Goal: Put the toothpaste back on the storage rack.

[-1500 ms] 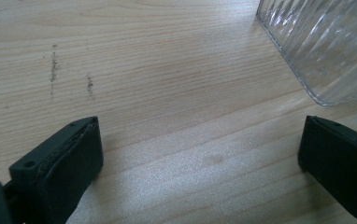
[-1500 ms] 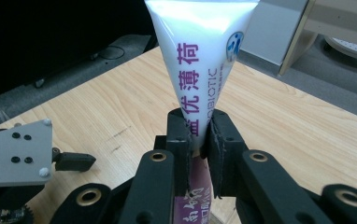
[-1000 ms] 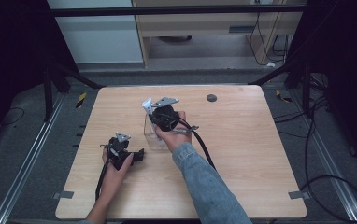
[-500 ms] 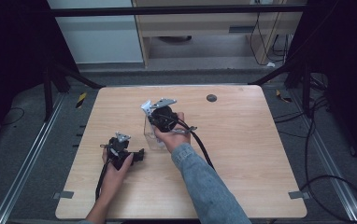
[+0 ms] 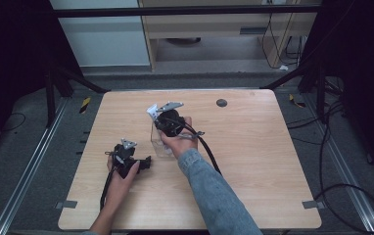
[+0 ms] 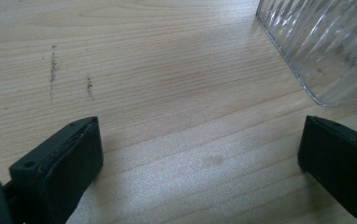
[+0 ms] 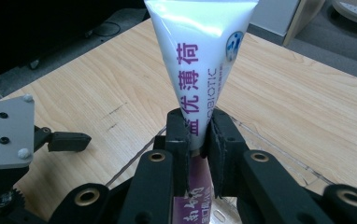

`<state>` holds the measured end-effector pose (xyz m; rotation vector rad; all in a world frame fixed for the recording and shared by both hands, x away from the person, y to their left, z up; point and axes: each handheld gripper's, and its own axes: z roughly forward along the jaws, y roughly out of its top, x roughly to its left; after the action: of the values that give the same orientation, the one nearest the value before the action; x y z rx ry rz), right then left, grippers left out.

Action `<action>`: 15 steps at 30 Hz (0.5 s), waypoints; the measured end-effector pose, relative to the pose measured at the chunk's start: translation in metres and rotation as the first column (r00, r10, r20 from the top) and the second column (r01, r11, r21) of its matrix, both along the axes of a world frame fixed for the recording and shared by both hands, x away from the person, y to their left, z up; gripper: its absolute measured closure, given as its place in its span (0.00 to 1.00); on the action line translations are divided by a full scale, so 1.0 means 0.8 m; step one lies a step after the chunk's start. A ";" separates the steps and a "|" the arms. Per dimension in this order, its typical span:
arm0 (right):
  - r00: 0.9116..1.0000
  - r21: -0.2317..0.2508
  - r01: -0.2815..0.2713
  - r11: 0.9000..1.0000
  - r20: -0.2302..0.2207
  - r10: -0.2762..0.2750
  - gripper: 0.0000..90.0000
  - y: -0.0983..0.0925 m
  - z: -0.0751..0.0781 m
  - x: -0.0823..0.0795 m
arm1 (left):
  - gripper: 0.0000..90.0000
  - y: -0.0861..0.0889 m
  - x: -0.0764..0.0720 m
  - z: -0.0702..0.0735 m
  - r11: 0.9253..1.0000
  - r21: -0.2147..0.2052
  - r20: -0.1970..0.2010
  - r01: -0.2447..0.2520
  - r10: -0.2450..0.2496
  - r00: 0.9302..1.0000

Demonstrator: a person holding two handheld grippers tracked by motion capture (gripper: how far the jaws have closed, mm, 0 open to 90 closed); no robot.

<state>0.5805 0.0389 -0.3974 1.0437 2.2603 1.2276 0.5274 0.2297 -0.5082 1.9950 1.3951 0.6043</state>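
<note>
— What have you got in the right gripper (image 7: 197, 140)?

— A white tube (image 7: 200, 60) with purple Chinese lettering and the letters "BIOTIC" up its side. My jaws are pinched tight on its lower part, flat crimped end up, purple-printed end pointing down.

— Where is it over the table (image 5: 253, 161)?

— Near the middle, just above a clear ribbed glass container (image 5: 159, 142). In the right gripper view the tube's lower end sits at the container's clear rim; I cannot tell how deep it reaches, or whether anything else is inside.

— And your left gripper (image 5: 135, 161)?

— Low on the wood, jaws spread wide with nothing between them, just beside the container (image 6: 326, 46).
</note>
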 end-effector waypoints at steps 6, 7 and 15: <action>1.000 -0.001 -0.001 1.000 -0.010 0.001 0.88 0.004 -0.001 0.005 | 0.00 0.000 0.000 0.000 1.000 0.000 0.000 0.002 -0.002 1.000; 1.000 -0.001 -0.001 1.000 -0.010 0.001 0.88 0.004 -0.001 0.005 | 0.00 0.000 0.000 0.000 1.000 0.000 0.000 0.002 -0.002 1.000; 1.000 -0.006 0.004 1.000 -0.012 -0.004 0.88 0.006 -0.001 0.008 | 0.00 0.000 0.001 0.000 1.000 0.000 0.000 0.004 -0.004 1.000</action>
<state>0.5872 0.0435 -0.3982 1.0553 2.2686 1.2157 0.5278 0.2297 -0.5082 1.9973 1.3915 0.6025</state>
